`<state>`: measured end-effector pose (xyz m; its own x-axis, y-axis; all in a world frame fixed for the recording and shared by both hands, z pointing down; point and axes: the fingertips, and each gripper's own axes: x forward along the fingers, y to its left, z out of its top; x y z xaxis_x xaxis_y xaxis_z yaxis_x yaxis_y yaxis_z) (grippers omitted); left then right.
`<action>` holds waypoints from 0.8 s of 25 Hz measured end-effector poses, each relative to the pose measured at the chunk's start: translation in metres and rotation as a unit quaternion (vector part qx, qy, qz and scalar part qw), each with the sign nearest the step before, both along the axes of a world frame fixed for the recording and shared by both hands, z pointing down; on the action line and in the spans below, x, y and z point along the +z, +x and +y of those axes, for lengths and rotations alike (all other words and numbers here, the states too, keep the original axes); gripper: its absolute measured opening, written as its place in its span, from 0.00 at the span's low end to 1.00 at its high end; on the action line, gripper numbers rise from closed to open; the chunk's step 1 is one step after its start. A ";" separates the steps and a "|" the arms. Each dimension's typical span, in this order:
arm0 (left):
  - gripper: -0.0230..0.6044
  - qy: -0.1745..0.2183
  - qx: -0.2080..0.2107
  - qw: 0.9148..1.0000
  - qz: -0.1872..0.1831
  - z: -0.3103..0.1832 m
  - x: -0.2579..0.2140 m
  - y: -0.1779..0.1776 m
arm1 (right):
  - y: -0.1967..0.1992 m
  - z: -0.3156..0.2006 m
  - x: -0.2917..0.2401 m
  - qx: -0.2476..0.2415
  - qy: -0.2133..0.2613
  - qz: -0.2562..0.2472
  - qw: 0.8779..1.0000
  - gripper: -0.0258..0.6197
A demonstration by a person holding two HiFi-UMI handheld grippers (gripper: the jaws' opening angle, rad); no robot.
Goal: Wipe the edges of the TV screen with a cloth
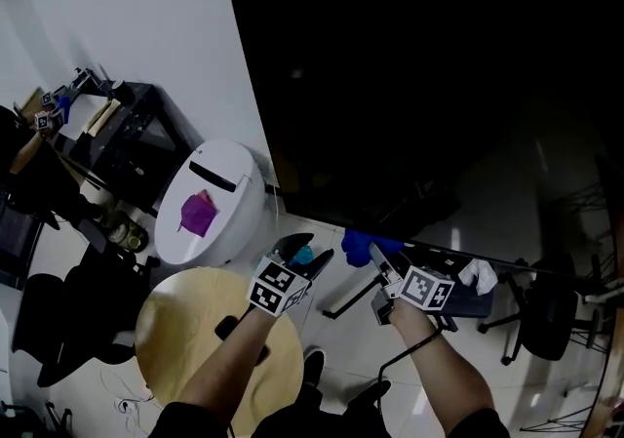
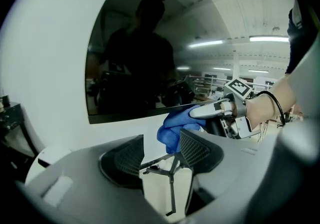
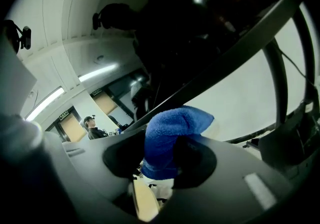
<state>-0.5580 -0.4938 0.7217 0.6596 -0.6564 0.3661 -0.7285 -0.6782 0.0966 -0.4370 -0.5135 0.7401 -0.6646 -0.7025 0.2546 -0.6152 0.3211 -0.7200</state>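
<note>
The big black TV screen (image 1: 429, 75) hangs on the white wall. Its lower edge (image 2: 145, 113) runs across the left gripper view and slants through the right gripper view (image 3: 215, 73). My right gripper (image 1: 375, 253) (image 3: 160, 158) is shut on a bunched blue cloth (image 1: 361, 243) (image 3: 172, 128) and holds it up against that lower edge. The left gripper (image 1: 307, 253) (image 2: 160, 155) hovers just left of it, open, with nothing between its pads. Past them I see the cloth (image 2: 175, 130) and the right gripper (image 2: 212, 111).
A white rounded machine with a purple patch (image 1: 210, 202) stands below the TV's left corner. In front of it is a round wooden table (image 1: 195, 338). A black cart (image 1: 127, 134) is at the left. A black office chair (image 1: 541, 314) and a white rag (image 1: 478, 275) are at the right.
</note>
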 end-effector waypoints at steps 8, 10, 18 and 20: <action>0.38 0.009 -0.055 0.998 -0.001 -0.002 -0.003 -0.074 | -0.091 -0.007 0.002 -0.065 -0.004 -0.005 0.998 0.28; 0.38 0.010 -0.064 0.998 -0.001 -0.003 -0.004 -0.086 | -0.111 -0.009 0.002 -0.079 -0.006 -0.007 0.997 0.28; 0.38 0.029 -0.080 0.996 -0.021 -0.001 -0.013 -0.123 | -0.176 -0.014 0.001 -0.123 -0.005 -0.012 0.992 0.28; 0.38 0.032 -0.079 0.996 -0.028 0.001 -0.014 -0.129 | -0.189 -0.015 0.001 -0.133 -0.004 -0.013 0.991 0.28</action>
<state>-0.6870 -0.4933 0.7075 0.5268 -0.7733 0.3528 -0.8292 -0.5588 0.0133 -0.6258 -0.5286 0.7415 -0.8328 -0.4989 0.2398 -0.4903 0.4636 -0.7380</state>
